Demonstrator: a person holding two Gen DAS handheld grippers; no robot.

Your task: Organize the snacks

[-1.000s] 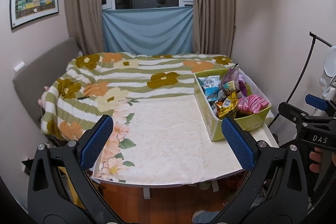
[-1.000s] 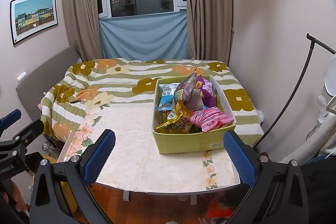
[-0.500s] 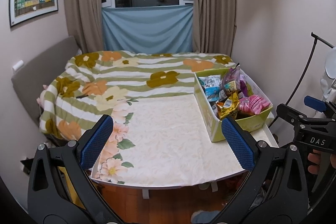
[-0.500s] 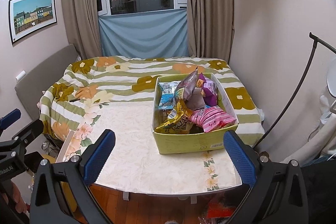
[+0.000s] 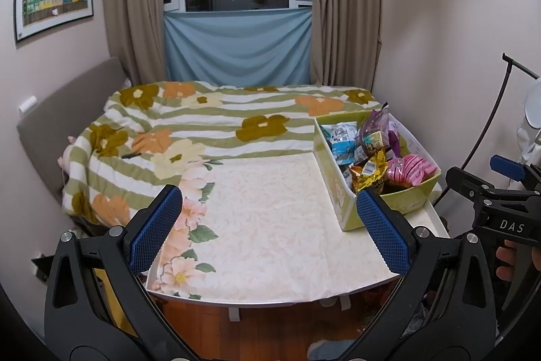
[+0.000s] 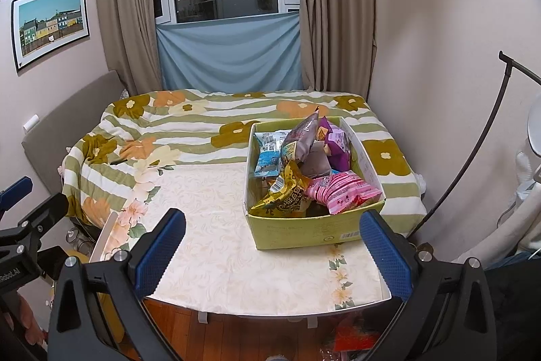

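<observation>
A yellow-green cardboard box (image 6: 304,232) (image 5: 345,208) stands on the right part of a small table (image 6: 216,242) (image 5: 270,225) and holds several snack packets. Among them are a gold packet (image 6: 287,195) (image 5: 370,170), a pink one (image 6: 341,192) (image 5: 410,168), a blue-white one (image 6: 268,154) (image 5: 341,141) and a purple one (image 6: 334,144) (image 5: 375,134). My right gripper (image 6: 272,254) is open and empty, held back from the table's near edge, facing the box. My left gripper (image 5: 268,229) is open and empty too, facing the bare table left of the box.
The table has a cream floral cloth and butts against a bed with a striped flower blanket (image 6: 189,131) (image 5: 209,124). A black lamp stand (image 6: 473,151) leans at the right wall. Wooden floor (image 5: 263,327) shows below the table edge. Curtains and a window are behind the bed.
Both views have shifted only slightly; the box and packets have not moved and both grippers stay open.
</observation>
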